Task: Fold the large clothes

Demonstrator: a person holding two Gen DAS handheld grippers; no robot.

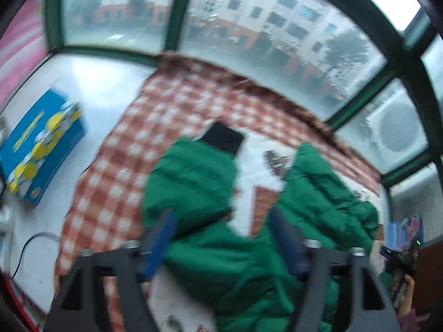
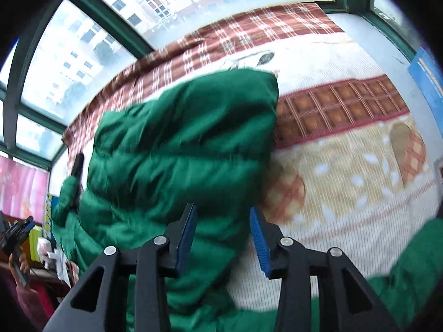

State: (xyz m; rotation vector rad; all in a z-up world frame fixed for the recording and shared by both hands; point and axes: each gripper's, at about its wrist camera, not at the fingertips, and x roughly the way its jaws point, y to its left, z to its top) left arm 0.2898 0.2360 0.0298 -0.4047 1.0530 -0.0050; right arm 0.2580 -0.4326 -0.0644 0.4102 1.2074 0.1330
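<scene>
**Green jacket heaped on the bed, both grippers spread above it**

In the left wrist view, a blue box (image 1: 41, 146) sits at the far left on a white surface, its print smeared by blur. Beside it a red-checked blanket (image 1: 121, 166) covers the bed up to the window (image 1: 249, 22). The jacket (image 1: 207, 243) — green and quilted — lies bunched in the middle, rising in two humps with a patch of pale bedding between them. A black piece (image 1: 224, 138) pokes out past the left hump; it is too blurred to tell what it is. The left gripper (image 1: 221, 235) hovers over the jacket with its blue pads well apart and nothing between them. Whether the pads touch the cloth cannot be told. The jacket's near edge is cut off at the bottom.

In the right wrist view, the left gripper (image 2: 16, 235) shows small at the far left edge, partly cropped. The jacket (image 2: 180, 149) fills the left and centre, one fold lifted high and hiding the bedding behind it. The right gripper (image 2: 224, 238) has its jaws released — the left pad is over green cloth, the right over a patterned quilt (image 2: 346, 166). More green shows at the lower right, cut off by the lens rim.
</scene>
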